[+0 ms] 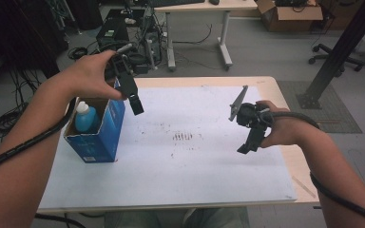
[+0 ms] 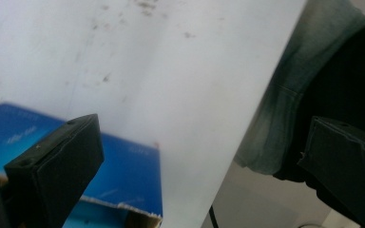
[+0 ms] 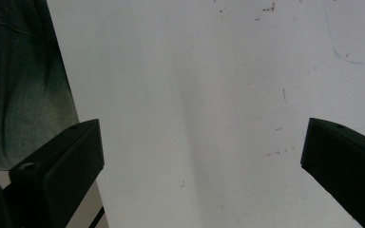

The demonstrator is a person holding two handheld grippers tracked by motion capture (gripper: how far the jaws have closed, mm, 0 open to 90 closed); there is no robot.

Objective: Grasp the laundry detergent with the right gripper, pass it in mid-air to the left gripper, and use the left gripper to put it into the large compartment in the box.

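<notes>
A blue cardboard box (image 1: 100, 130) stands open at the left of the white table sheet (image 1: 180, 166), with a blue bottle with a white cap (image 1: 85, 116) upright inside it. My left gripper (image 1: 136, 104) hangs above the box's right edge, jaws pointing down and wide apart with nothing between them. In the left gripper view the box (image 2: 123, 175) lies below the open jaws. My right gripper (image 1: 247, 145) hovers over the right part of the sheet, held by a hand, open and empty. The right gripper view looks down on the bare white sheet (image 3: 195, 95).
The sheet has dark scuff marks (image 1: 183, 137) near its middle. Beyond the table stand a white desk (image 1: 197, 28), tangled cables and equipment (image 1: 123, 33), a cardboard box (image 1: 290, 14) and a black post (image 1: 337, 52). The person's trouser leg (image 2: 275, 123) shows past the table's near edge.
</notes>
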